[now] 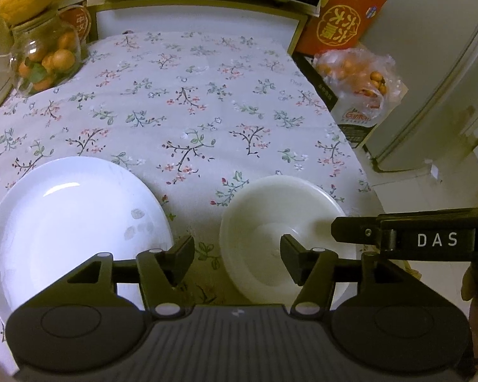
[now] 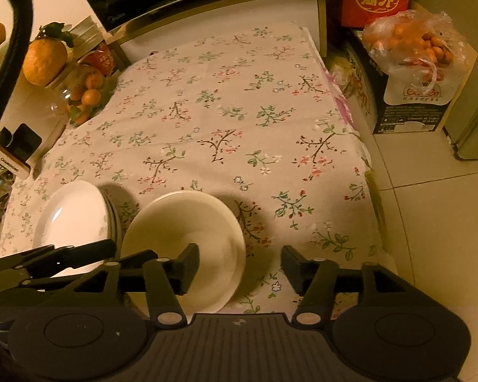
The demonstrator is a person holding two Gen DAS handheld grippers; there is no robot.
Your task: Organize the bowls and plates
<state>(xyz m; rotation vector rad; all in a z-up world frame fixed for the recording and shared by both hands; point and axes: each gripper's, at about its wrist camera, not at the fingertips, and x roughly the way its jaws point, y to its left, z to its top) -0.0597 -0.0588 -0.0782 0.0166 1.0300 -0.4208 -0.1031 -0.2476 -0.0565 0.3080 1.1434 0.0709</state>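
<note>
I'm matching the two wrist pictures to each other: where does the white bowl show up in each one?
Left wrist view: the bowl sits low and right of centre, right of the plates, behind the right finger of the left hand-held gripper.
Right wrist view: the bowl is low and left of centre, again right of the plates.
Shared landmark: the bag of oranges beyond the table's right edge.

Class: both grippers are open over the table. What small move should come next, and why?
Probably ease the right gripper forward so its open jaws straddle the bowl's near rim. The bowl sits apart beside the plate stack, ungrasped; the left gripper hangs open between them.
</note>
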